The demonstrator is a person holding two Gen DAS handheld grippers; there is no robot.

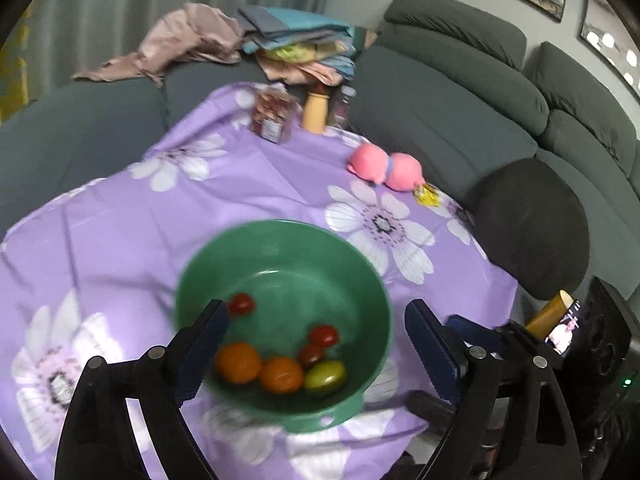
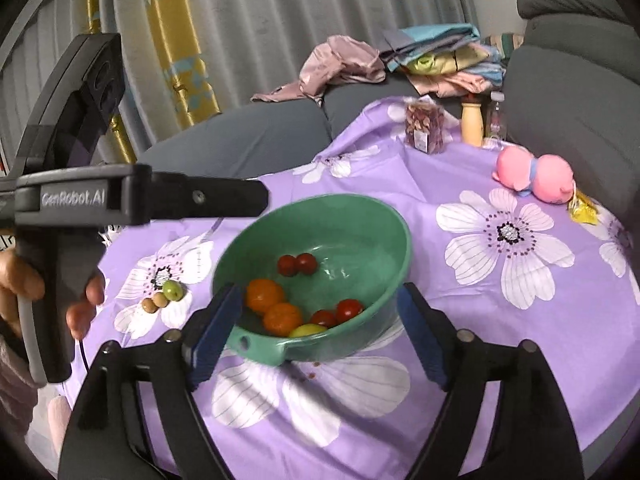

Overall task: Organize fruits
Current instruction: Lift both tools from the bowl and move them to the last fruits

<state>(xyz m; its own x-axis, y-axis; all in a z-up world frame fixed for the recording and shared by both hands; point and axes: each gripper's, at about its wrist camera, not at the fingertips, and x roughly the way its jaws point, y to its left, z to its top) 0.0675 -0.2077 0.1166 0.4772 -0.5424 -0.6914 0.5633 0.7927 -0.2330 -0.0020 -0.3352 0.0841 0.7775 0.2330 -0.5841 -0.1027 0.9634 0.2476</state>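
Fruit sits pooled in the green bowl (image 2: 320,240) near the tabletop's (image 2: 500,320) front edge, so both my grippers, left (image 1: 316,344) and right (image 2: 320,332), hover with fingers wide and empty.

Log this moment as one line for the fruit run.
left gripper: open, empty | right gripper: open, empty | green bowl: holds fruit | green fruit: on tablecloth

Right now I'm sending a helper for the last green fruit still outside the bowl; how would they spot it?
Find the green bowl on the purple floral tablecloth. On the white flower left of it, in the right wrist view, lie three small round things. The green fruit is the shiny one; the two beside it are tan.
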